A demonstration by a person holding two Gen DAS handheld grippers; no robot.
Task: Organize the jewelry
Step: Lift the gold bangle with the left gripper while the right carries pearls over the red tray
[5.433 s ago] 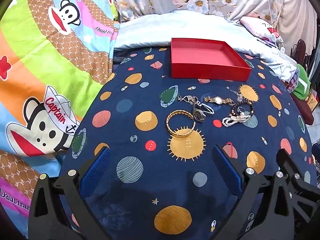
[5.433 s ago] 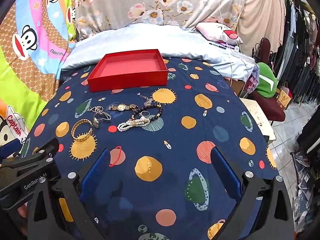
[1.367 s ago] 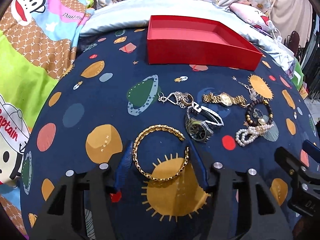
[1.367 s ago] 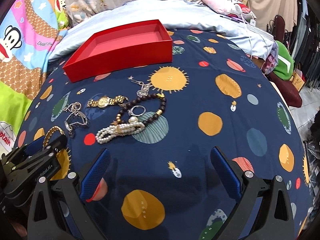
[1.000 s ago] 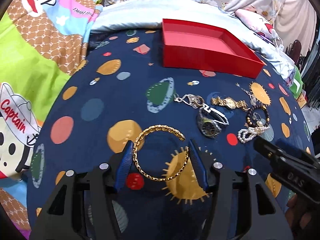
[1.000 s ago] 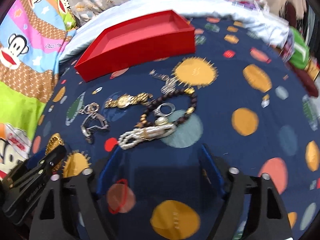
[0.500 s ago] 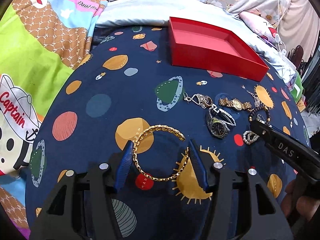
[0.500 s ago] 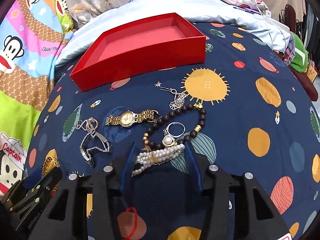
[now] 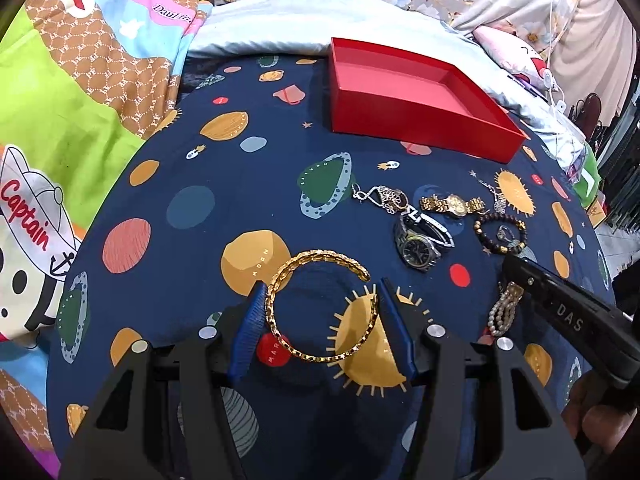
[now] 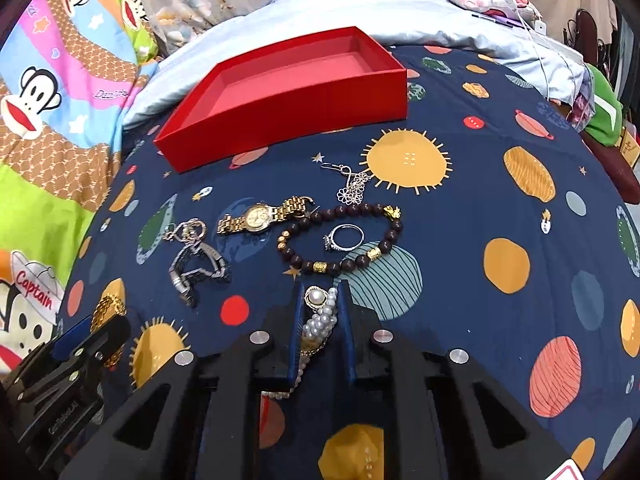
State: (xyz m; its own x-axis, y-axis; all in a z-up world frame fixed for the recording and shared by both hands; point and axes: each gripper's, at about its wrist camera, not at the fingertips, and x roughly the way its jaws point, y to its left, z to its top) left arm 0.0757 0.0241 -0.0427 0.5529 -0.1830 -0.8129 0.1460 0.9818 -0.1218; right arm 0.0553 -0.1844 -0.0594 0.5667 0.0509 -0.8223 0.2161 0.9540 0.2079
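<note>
My left gripper (image 9: 322, 292) is shut on a gold chain bangle (image 9: 324, 256), whose sides touch both blue pads. The jaws of my right gripper (image 10: 320, 286) are closing, and its pads press a white pearl bracelet (image 10: 320, 324) from both sides. In the left wrist view the right gripper (image 9: 516, 266) reaches in from the right over the pearl bracelet (image 9: 502, 312). An empty red box (image 10: 288, 120) stands at the back. Between the box and the grippers lie a gold watch (image 10: 260, 216), a silver watch (image 10: 196, 268), a dark bead bracelet (image 10: 340, 266), a ring (image 10: 346, 236) and a silver pendant (image 10: 352, 192).
Everything rests on a round table under a navy planet-print cloth (image 10: 500, 200) that drops away at the right. A cartoon monkey blanket (image 9: 60, 100) lies to the left and pale blue bedding (image 10: 360, 4) behind the box. A hand (image 9: 592, 420) holds the right gripper.
My right gripper moved in over the pearl bracelet and its jaws narrowed from wide apart to tight around it. My left gripper kept the bangle and hardly moved.
</note>
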